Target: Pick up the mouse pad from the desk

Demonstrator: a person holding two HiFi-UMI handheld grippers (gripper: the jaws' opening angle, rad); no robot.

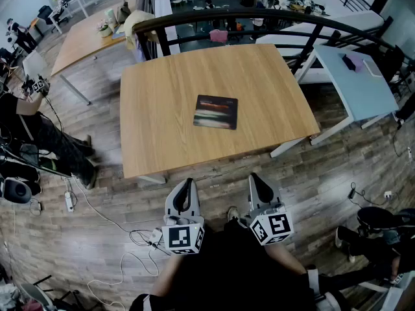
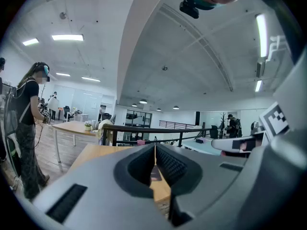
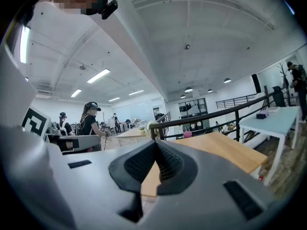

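A dark rectangular mouse pad (image 1: 216, 111) with reddish and pale streaks lies flat near the middle of the wooden desk (image 1: 155, 102). Both grippers hang short of the desk's near edge, over the floor. My left gripper (image 1: 187, 185) is shut with nothing in it, and the right gripper (image 1: 257, 179) beside it is shut and empty too. In the left gripper view a sliver of the mouse pad (image 2: 154, 175) shows under the closed tips (image 2: 155, 146). The right gripper view shows its tips (image 3: 155, 143) together, with the desk (image 3: 225, 152) ahead to the right.
A black railing (image 1: 259, 19) runs behind the desk. A pale blue table (image 1: 360, 83) stands to the right, a second wooden table (image 1: 87, 41) at back left. A person (image 1: 32, 125) stands left of the desk. Cables and a power strip (image 1: 68, 201) lie on the floor.
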